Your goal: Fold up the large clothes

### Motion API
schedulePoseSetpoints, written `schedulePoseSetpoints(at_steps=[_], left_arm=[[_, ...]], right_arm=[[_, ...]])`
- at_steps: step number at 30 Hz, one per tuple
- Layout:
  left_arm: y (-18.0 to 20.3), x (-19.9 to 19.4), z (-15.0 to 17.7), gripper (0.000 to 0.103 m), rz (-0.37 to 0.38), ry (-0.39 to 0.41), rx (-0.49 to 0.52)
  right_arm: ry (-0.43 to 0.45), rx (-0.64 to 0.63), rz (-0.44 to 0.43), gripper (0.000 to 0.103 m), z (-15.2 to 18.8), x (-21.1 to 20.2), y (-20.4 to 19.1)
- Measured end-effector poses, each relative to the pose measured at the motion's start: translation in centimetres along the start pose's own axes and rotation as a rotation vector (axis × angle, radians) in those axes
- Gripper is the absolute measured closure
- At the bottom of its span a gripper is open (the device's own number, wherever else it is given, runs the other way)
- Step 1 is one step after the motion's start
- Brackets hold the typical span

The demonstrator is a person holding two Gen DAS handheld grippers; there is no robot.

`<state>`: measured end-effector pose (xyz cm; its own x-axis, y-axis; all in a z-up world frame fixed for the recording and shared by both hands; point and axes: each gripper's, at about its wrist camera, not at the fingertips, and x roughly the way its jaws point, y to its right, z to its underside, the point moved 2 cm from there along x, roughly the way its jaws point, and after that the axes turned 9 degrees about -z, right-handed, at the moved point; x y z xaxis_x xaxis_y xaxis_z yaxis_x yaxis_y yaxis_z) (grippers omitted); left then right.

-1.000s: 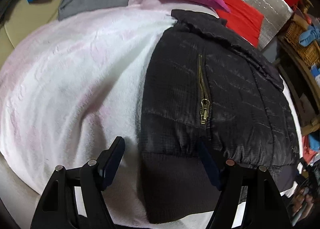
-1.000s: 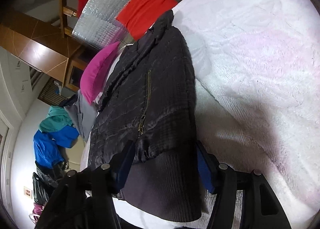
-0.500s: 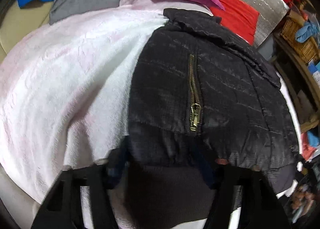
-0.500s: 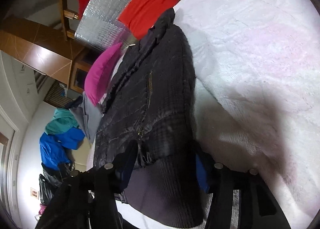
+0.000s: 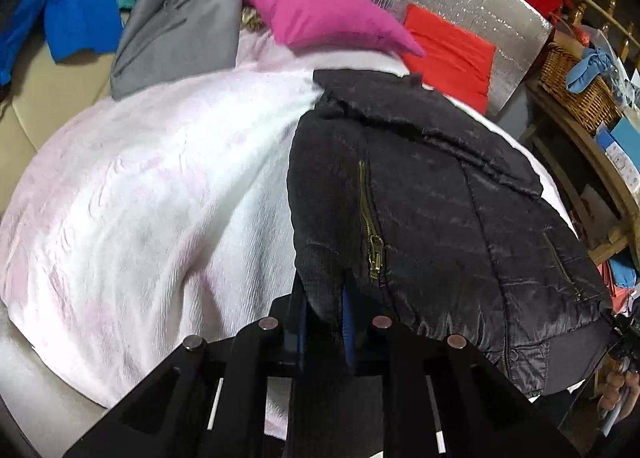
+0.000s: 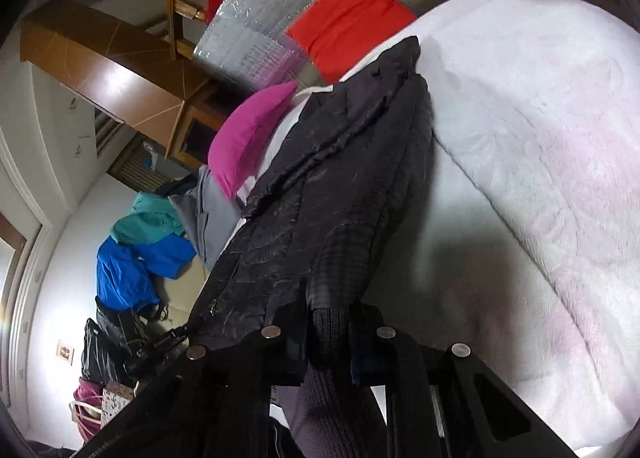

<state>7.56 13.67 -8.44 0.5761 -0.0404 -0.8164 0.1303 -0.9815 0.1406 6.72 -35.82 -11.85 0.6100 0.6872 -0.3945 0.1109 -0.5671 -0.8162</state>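
Observation:
A black quilted jacket with brass zips lies on a white-pink blanket, collar at the far end. My left gripper is shut on the jacket's near hem corner and lifts it off the blanket. In the right wrist view the same jacket runs away from me, and my right gripper is shut on its ribbed hem band, which hangs down between the fingers.
A magenta pillow, a grey garment, and blue and teal clothes lie at the far end. A red cushion leans on a silver panel. A wicker basket stands at the right.
Both grippers were open around the jacket's hem one second ago. They have closed on it, and the hem is now raised from the blanket.

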Motion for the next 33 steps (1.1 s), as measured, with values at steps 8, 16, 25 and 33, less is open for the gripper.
schedulePoseSetpoints(at_steps=[8,16,25,33], left_arm=[[-0.9,3.3,0.6,0.055,0.031,-0.086,-0.075],[0.3,3.2,0.4,0.088,-0.043,-0.092,0.009],[-0.1,-3.6,1.1,0.088,0.011,0.021,0.002],[-1.5,-4.9,4.9,0.088,0.044,-0.006,-0.029]], right_arm=[[0.033,0.112,0.005,0.037,1.2,0.5,4.3],[-0.042,0.130,0.001,0.087,1.2,2.7,3.5],[0.001,0.016,-0.063,0.089,2.0,-2.5,-2.2],[0.011,0.096,-0.098,0.089,6.8,-5.3,-1.0]])
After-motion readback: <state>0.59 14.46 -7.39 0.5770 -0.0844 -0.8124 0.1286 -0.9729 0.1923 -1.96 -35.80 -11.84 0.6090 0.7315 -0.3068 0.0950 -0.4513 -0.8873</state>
